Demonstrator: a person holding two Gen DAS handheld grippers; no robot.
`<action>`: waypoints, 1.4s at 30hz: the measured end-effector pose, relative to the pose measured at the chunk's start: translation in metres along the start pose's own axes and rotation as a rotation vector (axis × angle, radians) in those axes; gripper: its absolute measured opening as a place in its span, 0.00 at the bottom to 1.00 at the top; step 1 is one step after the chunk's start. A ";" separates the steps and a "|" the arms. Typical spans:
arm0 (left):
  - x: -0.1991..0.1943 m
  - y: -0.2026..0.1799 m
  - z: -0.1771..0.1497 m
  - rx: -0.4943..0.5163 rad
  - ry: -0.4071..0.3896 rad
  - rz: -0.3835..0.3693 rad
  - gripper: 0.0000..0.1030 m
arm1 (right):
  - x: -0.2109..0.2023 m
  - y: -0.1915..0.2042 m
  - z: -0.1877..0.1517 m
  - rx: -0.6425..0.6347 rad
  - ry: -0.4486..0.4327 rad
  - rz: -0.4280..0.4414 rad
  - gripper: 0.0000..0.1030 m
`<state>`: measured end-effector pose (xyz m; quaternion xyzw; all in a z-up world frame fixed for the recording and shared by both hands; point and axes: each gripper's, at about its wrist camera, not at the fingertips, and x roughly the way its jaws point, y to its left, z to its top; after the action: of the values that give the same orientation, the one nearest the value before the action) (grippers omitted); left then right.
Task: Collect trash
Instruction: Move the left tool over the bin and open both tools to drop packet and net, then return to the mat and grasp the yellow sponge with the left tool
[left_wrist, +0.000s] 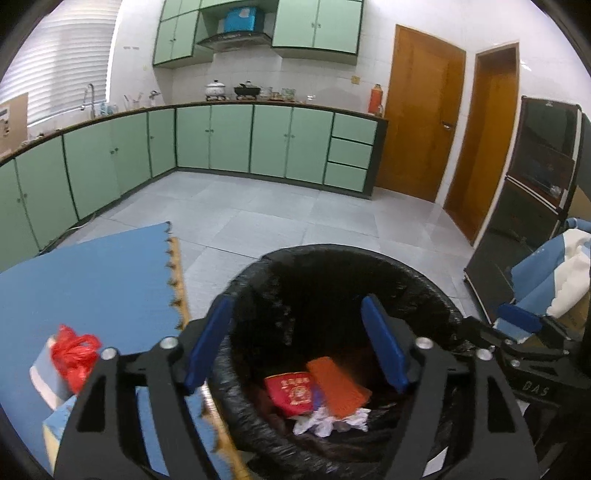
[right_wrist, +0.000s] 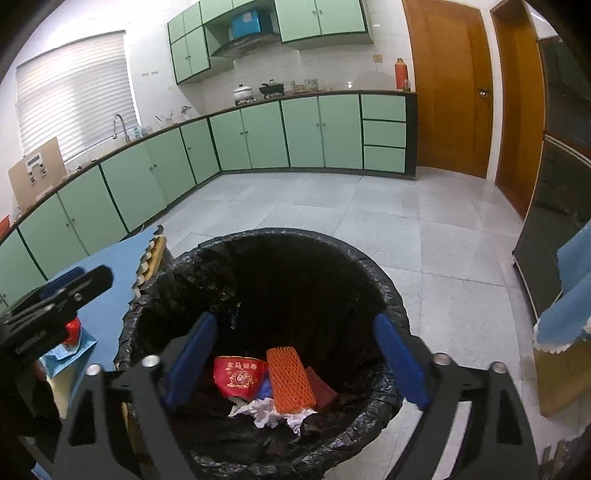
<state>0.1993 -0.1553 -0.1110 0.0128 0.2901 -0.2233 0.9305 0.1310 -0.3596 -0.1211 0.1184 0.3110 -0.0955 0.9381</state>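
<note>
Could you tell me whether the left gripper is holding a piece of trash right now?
No; the left gripper hangs open over the bin with nothing between its fingers, while the red plastic bag lies on the blue mat.

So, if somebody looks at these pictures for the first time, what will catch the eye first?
Most likely the black-lined trash bin right below both open grippers, with a red packet, an orange foam net and crumpled white paper at its bottom. Next, the red plastic bag lying on the blue mat left of the bin. Behind, mint-green cabinets line the kitchen walls.
</note>
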 end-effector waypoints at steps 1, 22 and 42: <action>-0.003 0.004 0.001 -0.002 -0.001 0.005 0.73 | 0.000 0.002 0.001 -0.003 -0.003 0.004 0.89; -0.124 0.152 -0.060 -0.103 0.004 0.326 0.80 | -0.018 0.140 -0.025 -0.098 -0.033 0.197 0.93; -0.112 0.155 -0.122 -0.161 0.124 0.305 0.83 | -0.029 0.180 -0.061 -0.201 -0.010 0.240 0.92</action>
<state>0.1177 0.0490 -0.1679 -0.0041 0.3587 -0.0546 0.9318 0.1192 -0.1676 -0.1218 0.0595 0.2979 0.0481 0.9515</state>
